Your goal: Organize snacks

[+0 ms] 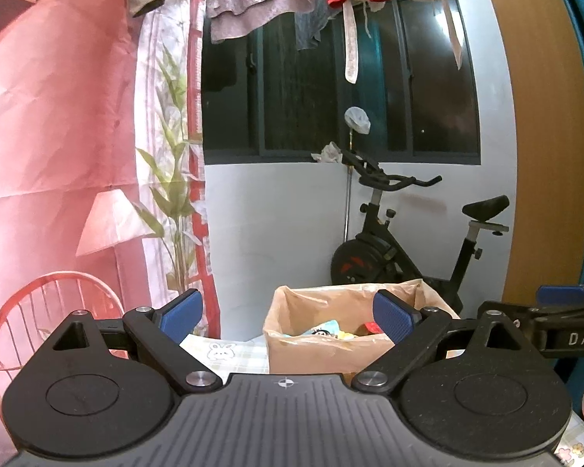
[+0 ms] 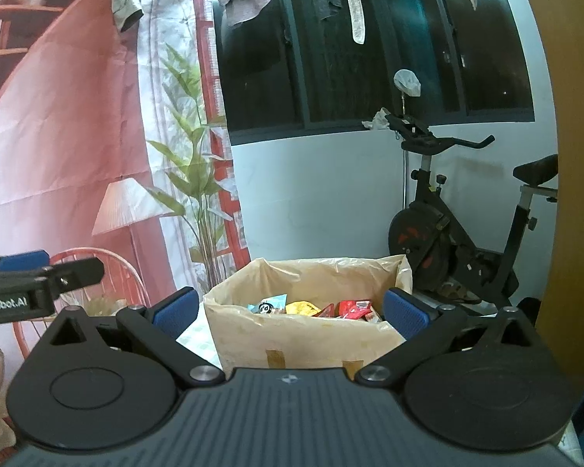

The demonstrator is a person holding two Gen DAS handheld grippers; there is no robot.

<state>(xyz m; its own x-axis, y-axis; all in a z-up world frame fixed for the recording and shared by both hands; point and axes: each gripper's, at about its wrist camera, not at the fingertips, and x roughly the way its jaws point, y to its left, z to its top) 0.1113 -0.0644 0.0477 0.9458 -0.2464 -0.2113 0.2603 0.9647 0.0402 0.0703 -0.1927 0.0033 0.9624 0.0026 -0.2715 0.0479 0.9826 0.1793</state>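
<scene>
Snack packets (image 2: 311,307) sit in the box (image 2: 303,334); left gripper (image 1: 288,317) and right gripper (image 2: 290,311) spread, empty; further sorting undeterminable.

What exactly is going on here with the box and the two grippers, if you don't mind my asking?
A person holds a gripper in each hand in front of a cardboard box lined with a plastic bag. Snack packets lie inside it, blue, yellow and red. The left gripper and the right gripper are both open and empty, side by side short of the box. Nothing is being gripped at this moment.
</scene>
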